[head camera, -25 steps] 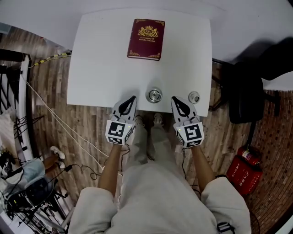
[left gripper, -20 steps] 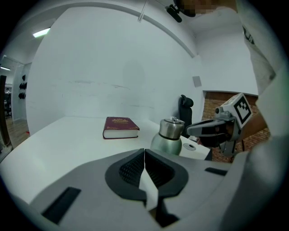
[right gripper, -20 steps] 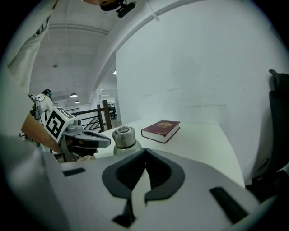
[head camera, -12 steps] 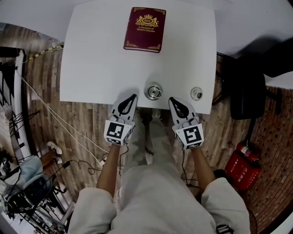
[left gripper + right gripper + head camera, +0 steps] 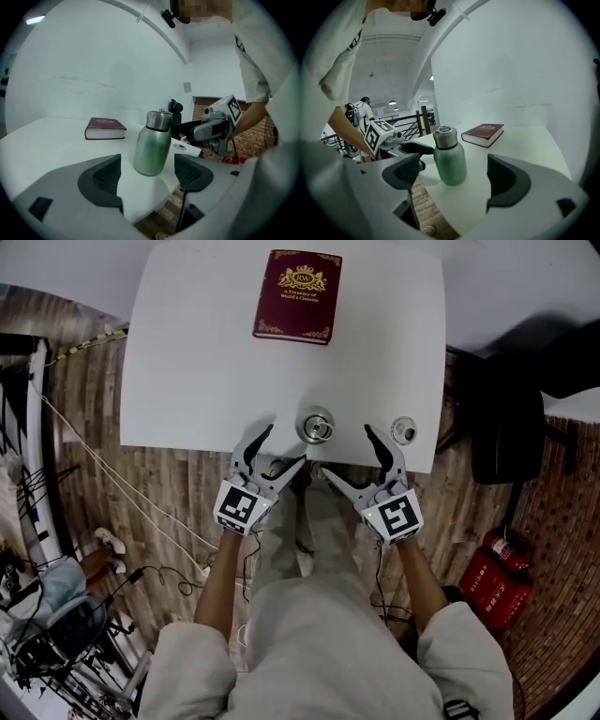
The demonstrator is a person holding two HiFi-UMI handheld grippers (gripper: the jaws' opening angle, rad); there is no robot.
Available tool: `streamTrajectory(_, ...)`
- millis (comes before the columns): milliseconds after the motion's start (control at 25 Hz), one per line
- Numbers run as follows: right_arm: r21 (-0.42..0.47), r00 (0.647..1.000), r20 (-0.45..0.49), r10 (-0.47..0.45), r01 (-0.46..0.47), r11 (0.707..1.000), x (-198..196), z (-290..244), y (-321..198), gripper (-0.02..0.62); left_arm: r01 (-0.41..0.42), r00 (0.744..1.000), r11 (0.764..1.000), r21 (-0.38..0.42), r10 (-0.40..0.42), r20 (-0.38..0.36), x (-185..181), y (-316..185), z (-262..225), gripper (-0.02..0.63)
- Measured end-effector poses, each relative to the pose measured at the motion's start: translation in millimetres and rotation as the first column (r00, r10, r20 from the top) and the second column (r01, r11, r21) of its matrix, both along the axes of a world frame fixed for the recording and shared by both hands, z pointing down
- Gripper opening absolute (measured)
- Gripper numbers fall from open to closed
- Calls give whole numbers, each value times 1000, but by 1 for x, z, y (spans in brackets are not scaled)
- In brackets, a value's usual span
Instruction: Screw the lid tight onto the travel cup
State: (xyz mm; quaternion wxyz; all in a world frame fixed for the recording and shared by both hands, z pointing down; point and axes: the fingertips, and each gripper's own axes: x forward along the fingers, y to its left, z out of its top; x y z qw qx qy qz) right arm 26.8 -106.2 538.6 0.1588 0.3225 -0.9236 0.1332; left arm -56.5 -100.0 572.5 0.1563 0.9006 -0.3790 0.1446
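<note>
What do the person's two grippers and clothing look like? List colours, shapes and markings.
Both the left gripper and right gripper have grey, tapering fingers with ribbed black pads, and a white cube of black square markers behind. Their jaws are opening, with nothing between them. The person wears a pale short-sleeved top.

A white rectangular table (image 5: 206, 352) carries three things. A dark red hardcover book with gold print (image 5: 299, 296) lies flat toward the far edge. A green metal travel cup with a steel neck (image 5: 316, 427) stands upright near the front edge, and a small round silver lid (image 5: 403, 430) lies apart to its right.
</note>
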Motion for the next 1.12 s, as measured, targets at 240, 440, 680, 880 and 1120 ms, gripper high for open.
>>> streamTrajectory(240,19,999,-4,-52,52,998,-10,-4,-4,440,-63,998,998,13,62,22,15,-2,7,345)
streamTrajectory(440,42,994,-5,-107,107,993,-28,-9,-10,439,-85,996,996,22,85,9,24,-12,5,344)
streamTrajectory(680,77,985,-2,-174,173,982,-44,-21,-25,411,-123,992,991,43,123,9,36,-22,1,344)
streamTrajectory(880,105,971,-7,-238,237,966,-58,-29,-30,356,-134,991,990,51,135,-9,42,-27,-4,344)
streamTrajectory(1120,113,955,-15,-297,296,948,-70,-30,-37,325,-155,988,986,54,156,-19,47,-32,-1,344)
